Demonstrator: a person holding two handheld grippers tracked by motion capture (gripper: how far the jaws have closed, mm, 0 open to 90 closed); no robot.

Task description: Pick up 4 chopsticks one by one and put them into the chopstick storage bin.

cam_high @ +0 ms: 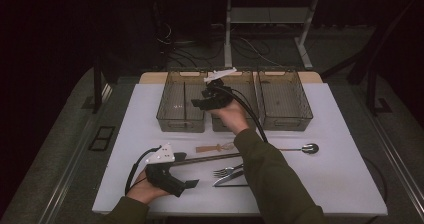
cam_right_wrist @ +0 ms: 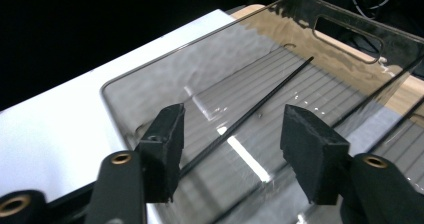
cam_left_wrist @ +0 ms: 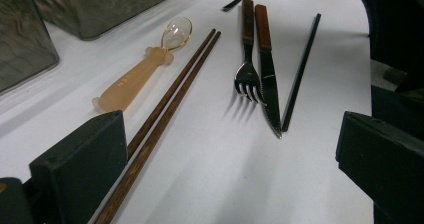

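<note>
Letting go cleanly is what this step needs: the right gripper point(cam_right_wrist: 233, 115) hangs just above the smoky, clear plastic bin point(cam_right_wrist: 200, 40) with its black jaws apart and nothing pressed between the pads. The thin black chopstick point(cam_right_wrist: 250, 113), the piece being sorted, lies flat on the ribbed floor of that bin, running lengthwise toward the bin's handle cut-out and touching neither pad. I judge the drop as good as done. The gripper should lift straight up out of the bin before it swings away, so that no jaw catches the bin's rim or nudges the stick.

On the person's side of the bin, well apart from it, the left gripper point(cam_left_wrist: 230, 134) rests low over the white table top, jaws wide and holding nothing. A pair of brown wooden chopsticks point(cam_left_wrist: 170, 94) runs past its one jaw, nearer the bin lies a translucent peach plastic spoon point(cam_left_wrist: 145, 69), and farther from the bin a wood-handled steel fork point(cam_left_wrist: 247, 69) and a matching knife point(cam_left_wrist: 267, 79) lie side by side.

A second thin black chopstick point(cam_left_wrist: 300, 74) lies just beside the knife, their near ends almost meeting. It looks like the mate for the bin, so grip it at its end toward the bin, where it stands clear of the blade
</note>
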